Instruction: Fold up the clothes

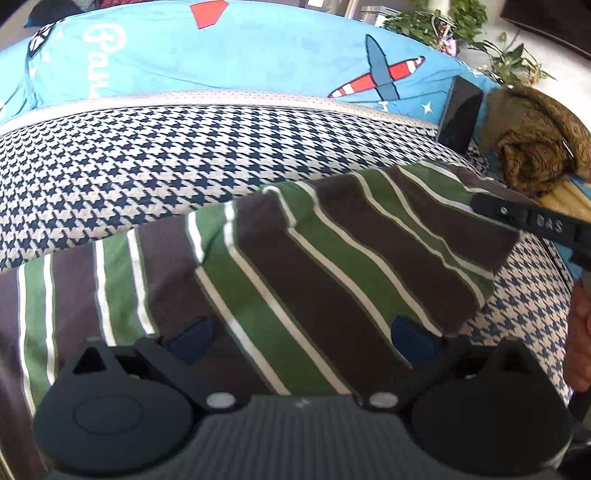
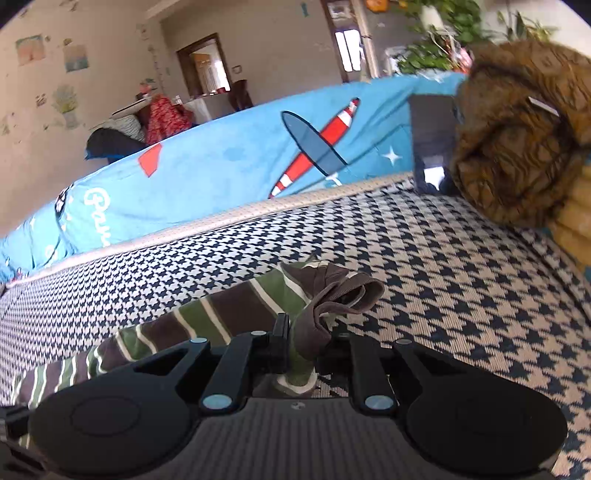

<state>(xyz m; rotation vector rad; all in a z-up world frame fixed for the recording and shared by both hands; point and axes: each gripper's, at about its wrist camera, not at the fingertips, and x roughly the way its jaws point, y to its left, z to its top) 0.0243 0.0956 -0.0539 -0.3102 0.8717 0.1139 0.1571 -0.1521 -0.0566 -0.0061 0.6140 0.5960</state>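
We are holding the left gripper (image 1: 303,339) low over the shirt (image 1: 314,258), a brown garment with green bands and thin white stripes. Its jaws are standing wide apart, one blue pad (image 1: 194,338) on the left and the other on the right, with striped cloth lying under the gap and nothing pinched between them. The shirt is lying on the houndstooth cover (image 1: 110,173), with one part folded over at an angle so its stripes are running diagonally across the rest.

We are pinching the shirt (image 2: 229,314) with the right gripper (image 2: 301,347): its jaws are closed on a bunched brown corner, and the cloth is puckering up out of the grip and trailing away to the left along the cover (image 2: 461,288). From the left wrist camera the right gripper (image 1: 535,221) is showing as a dark bar reaching in at the shirt's far right edge, and a bit of the hand (image 1: 580,343) is showing at the frame's right edge.

Behind the cover a blue quilt (image 1: 221,62) printed with a plane is lying. A dark box (image 1: 460,114) is leaning against it, just beside a brown furry bundle (image 1: 535,147) at the right. Green plants (image 1: 443,22) are standing further back.
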